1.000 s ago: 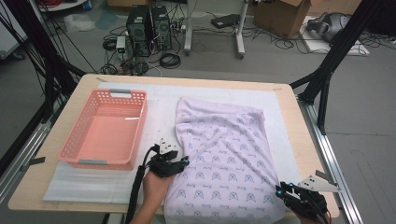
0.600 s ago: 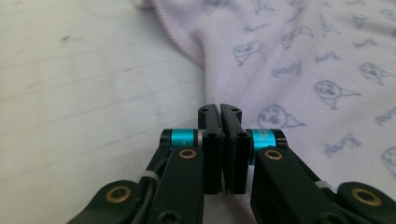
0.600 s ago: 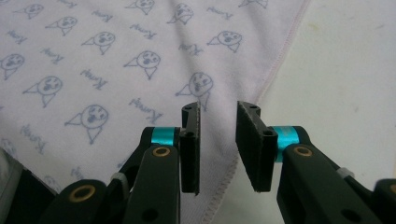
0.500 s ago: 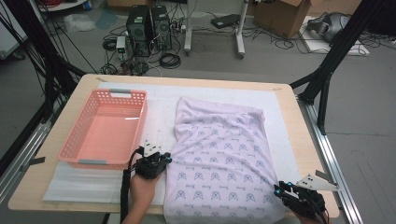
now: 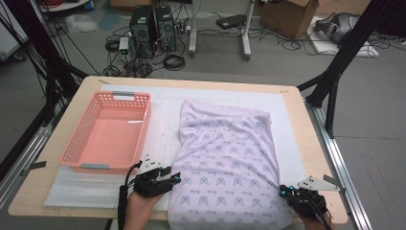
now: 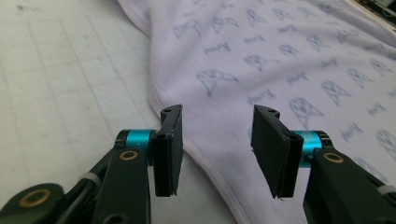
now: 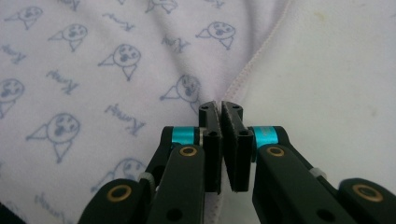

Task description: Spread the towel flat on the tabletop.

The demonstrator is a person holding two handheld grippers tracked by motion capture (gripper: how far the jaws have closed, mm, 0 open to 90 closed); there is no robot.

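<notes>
A pale lilac cloth [image 5: 225, 158] with a blue print lies flat on the white mat [image 5: 163, 124]. My left gripper [image 5: 172, 178] is at the cloth's left edge near the front. Its jaws have just been opening and stand open [image 6: 217, 135]. The cloth's edge [image 6: 280, 56] lies between and under them, and the pads are clear of it. My right gripper [image 5: 283, 190] is at the cloth's front right corner. Its jaws have just been closing and are shut [image 7: 220, 112] on the cloth's hem [image 7: 252, 65].
A pink plastic basket [image 5: 95, 166] stands on the left of the mat, just beyond my left gripper. Bare mat [image 6: 70, 70] lies left of the cloth, and a strip of it [image 7: 336, 70] to the right. The wooden table's right edge [image 5: 306, 139] is near my right gripper.
My left gripper drew left, away from the cloth's edge, then came back to it slightly nearer the front. My right gripper has stayed in place.
</notes>
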